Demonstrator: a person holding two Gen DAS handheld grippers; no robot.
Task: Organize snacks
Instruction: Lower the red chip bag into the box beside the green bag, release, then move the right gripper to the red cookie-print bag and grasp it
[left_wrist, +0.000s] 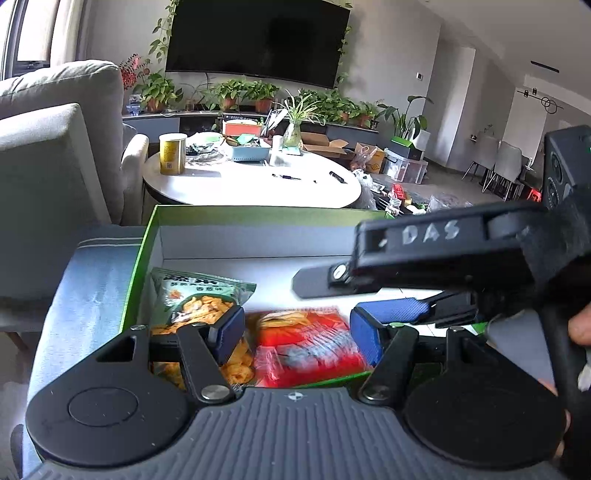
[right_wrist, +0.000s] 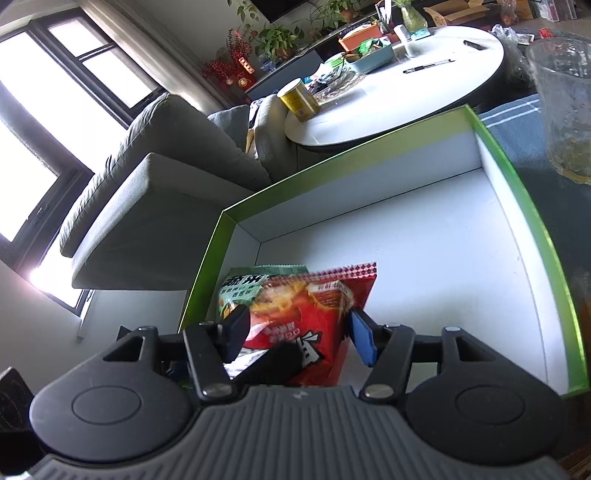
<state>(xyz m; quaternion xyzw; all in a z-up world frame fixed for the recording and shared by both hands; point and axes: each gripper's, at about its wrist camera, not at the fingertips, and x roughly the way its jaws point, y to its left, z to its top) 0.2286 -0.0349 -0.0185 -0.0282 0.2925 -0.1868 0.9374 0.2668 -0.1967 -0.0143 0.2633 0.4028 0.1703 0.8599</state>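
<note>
Left gripper (left_wrist: 297, 332): hovering open above the red packet (left_wrist: 314, 347).
Right gripper (right_wrist: 295, 336): spreading open around it.
Box (right_wrist: 535, 221): holding both packets, green packet (left_wrist: 195, 295) at left.

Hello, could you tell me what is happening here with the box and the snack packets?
A person with a hand-held gripper in each hand is sorting snacks into a green-rimmed box. A green packet and a red packet lie in the box's near left corner. The right hand-held gripper and the left hand-held gripper hang open over the red packet, neither gripping it. The rest of the box is bare.
</note>
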